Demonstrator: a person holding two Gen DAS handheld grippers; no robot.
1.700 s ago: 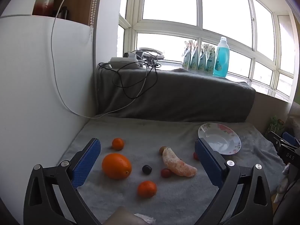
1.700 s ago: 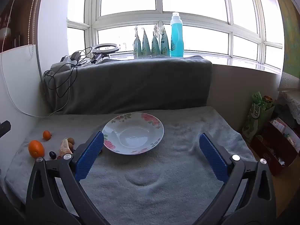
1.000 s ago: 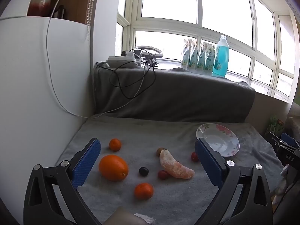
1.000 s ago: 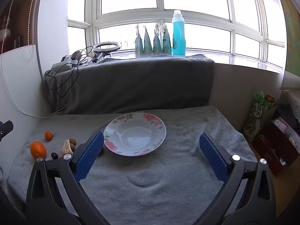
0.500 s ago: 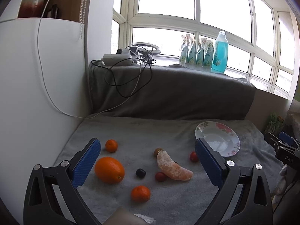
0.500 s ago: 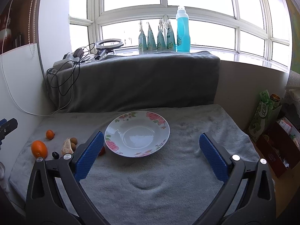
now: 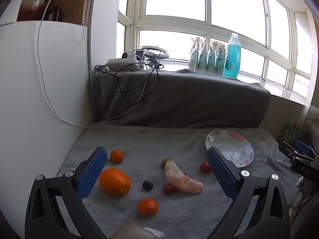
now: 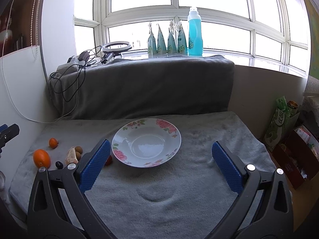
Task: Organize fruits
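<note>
I hold my left gripper [image 7: 155, 169] spread wide over the scattered fruits [image 7: 114, 182] at lower centre; my right gripper [image 8: 159, 165] (also gaping, empty) frames the plate [image 8: 146, 142], ready to receive.

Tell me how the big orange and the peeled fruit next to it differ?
The big orange has its glossy, deep orange skin on; the peeled fruit is bare, pale and veined with white pith. The orange is a plump oval, while the peeled fruit is long and curved like a crescent. The orange also looks bulkier. Both lie loose on the grey blanket, outside the plate, untouched by either gripper.
</note>
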